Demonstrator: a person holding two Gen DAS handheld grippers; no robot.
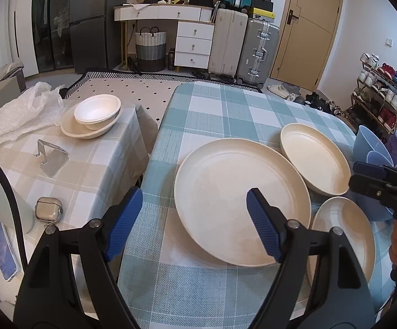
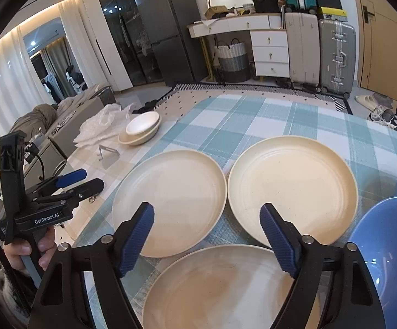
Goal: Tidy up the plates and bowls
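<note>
Both grippers' fingers gape above 3 cream plates (image 2: 291,189).

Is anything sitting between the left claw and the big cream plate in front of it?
Nothing visible. The left claw is open, with only bare checked tablecloth between its fingers and the big cream plate. One blue fingertip already overlaps the plate in this view.
</note>
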